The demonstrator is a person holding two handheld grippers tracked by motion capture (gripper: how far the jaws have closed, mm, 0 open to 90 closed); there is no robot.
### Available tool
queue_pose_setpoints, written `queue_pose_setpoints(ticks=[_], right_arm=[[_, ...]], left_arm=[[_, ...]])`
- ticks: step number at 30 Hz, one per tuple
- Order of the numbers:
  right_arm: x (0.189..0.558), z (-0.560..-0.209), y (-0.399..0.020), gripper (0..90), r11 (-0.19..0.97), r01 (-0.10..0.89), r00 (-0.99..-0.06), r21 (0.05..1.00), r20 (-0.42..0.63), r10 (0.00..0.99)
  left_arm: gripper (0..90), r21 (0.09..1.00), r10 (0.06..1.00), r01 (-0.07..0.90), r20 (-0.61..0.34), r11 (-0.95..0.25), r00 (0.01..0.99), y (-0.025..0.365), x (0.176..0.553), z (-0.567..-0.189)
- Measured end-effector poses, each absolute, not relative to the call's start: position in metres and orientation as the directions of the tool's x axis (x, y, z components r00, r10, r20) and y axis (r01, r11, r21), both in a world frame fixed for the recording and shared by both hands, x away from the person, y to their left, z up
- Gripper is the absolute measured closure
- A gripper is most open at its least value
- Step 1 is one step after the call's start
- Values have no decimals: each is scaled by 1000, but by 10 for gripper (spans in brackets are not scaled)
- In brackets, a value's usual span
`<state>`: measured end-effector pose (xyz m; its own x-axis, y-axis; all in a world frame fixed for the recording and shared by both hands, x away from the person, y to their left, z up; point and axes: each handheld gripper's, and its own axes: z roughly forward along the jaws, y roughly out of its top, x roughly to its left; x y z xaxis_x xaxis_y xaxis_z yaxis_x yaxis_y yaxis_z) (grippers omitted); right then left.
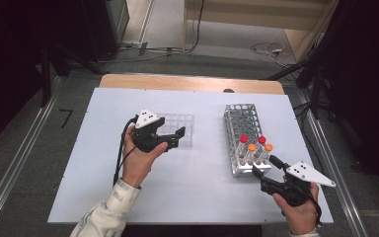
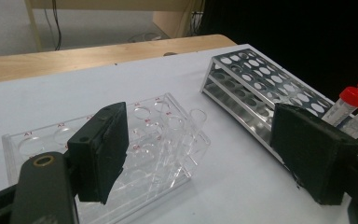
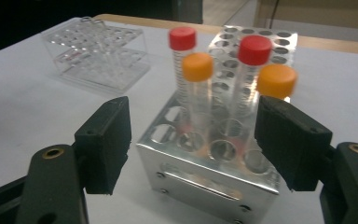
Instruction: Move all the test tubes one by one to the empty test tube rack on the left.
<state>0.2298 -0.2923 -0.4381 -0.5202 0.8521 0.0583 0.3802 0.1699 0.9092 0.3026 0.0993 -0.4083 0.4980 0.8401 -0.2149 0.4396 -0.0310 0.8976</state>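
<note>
A metal tube rack [image 1: 242, 129] stands right of centre on the white table top. Four capped tubes stand at its near end, two with red caps [image 1: 244, 138] and two with orange caps [image 1: 251, 147]. My right gripper [image 1: 265, 165] is open just before that near end. In the right gripper view its jaws [image 3: 198, 140] frame the rack [image 3: 205, 177] and the tubes [image 3: 197, 66] without touching them. An empty clear plastic rack [image 1: 182, 126] lies left of centre. My left gripper [image 1: 176, 137] hovers open at its near side, with nothing held; the clear rack [image 2: 158, 135] sits between and behind its pads.
The white table top [image 1: 192, 187] lies on a wooden table whose far edge [image 1: 187, 81] shows. Metal rails [image 1: 15, 163] run along both sides on the floor. Cables [image 1: 271, 49] and dark stands are beyond the table. A sleeved forearm [image 1: 108, 212] enters at the bottom left.
</note>
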Motion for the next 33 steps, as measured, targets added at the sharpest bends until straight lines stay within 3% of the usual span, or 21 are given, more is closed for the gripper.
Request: queue_pose_setpoints(ticks=[12, 22, 33], right_arm=[[254, -452, -301, 297, 178, 394, -446, 902, 18, 895], [268, -459, -305, 548, 186, 396, -427, 899, 1, 904], [271, -461, -304, 648, 197, 402, -440, 894, 0, 898]], left_arm=[[200, 895, 835, 445, -226, -25, 501, 99, 303, -409], [202, 893, 833, 449, -231, -23, 502, 98, 303, -410], [203, 890, 834, 456, -230, -29, 502, 98, 304, -411]])
